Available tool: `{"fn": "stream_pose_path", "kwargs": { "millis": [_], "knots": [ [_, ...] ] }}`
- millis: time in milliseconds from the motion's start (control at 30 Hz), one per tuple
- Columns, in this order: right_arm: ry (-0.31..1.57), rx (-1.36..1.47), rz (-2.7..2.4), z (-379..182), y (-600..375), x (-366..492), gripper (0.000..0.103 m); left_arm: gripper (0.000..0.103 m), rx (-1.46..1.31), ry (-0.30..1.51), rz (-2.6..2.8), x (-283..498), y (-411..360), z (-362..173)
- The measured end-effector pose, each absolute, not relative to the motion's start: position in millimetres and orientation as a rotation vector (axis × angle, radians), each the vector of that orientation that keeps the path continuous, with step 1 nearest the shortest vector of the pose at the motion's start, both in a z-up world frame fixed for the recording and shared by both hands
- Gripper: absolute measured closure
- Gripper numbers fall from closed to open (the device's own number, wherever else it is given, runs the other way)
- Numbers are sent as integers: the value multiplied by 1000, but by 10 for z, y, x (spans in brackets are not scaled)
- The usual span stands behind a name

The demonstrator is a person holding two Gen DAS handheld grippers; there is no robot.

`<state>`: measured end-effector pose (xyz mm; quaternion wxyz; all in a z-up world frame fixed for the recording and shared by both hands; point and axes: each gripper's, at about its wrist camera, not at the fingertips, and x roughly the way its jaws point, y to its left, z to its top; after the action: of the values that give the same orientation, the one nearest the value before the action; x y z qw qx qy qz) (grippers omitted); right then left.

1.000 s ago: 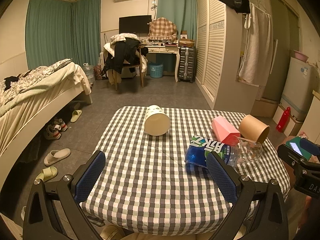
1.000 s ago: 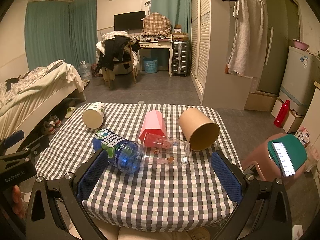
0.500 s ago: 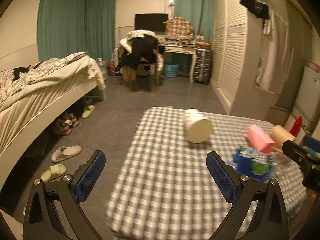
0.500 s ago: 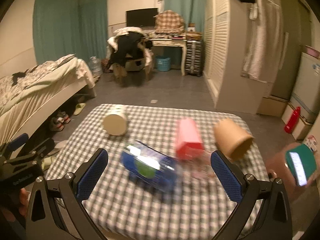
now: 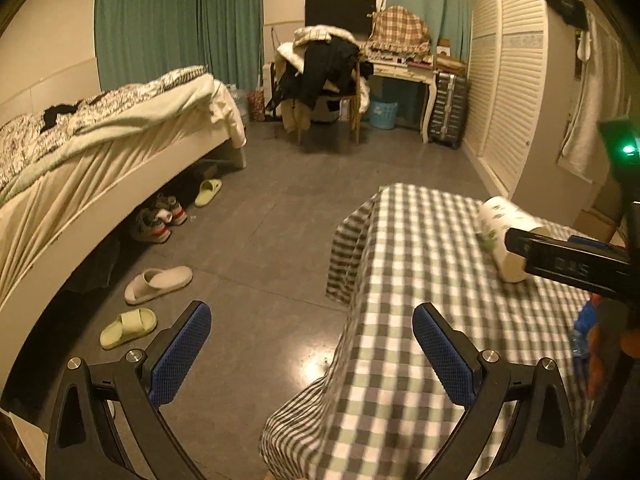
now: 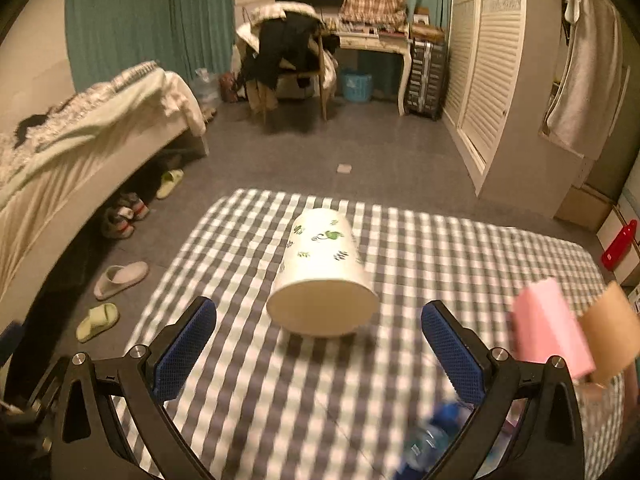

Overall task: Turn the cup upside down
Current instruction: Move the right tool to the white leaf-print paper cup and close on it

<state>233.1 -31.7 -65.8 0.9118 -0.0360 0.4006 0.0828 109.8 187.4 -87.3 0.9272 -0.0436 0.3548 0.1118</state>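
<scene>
A white paper cup with green leaf prints lies on its side on the checked tablecloth, its mouth toward me. My right gripper is open and empty, its blue pads just short of the cup's mouth on either side. The cup also shows in the left wrist view, partly behind the right gripper's dark body. My left gripper is open and empty, over the table's left edge and the floor.
A pink cup and a brown paper cup lie at the right. A blue-labelled bottle lies at the lower right, blurred. A bed, slippers and shoes are on the left.
Both grippers have swung left. The right gripper has come close to the white cup, now centred between its fingers. The left gripper has moved off the table's left edge.
</scene>
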Motion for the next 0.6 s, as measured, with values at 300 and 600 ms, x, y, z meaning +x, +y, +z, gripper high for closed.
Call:
{"fn": "stream_pose_path", "kwargs": {
  "millis": [300, 600],
  "knots": [
    [905, -96, 110, -1074, -249, 2695, 9, 0, -115, 783, 240, 1270, 1999, -1111],
    [910, -133, 166, -984, -226, 2311, 31, 0, -131, 763, 250, 1195, 1965, -1012]
  ]
}}
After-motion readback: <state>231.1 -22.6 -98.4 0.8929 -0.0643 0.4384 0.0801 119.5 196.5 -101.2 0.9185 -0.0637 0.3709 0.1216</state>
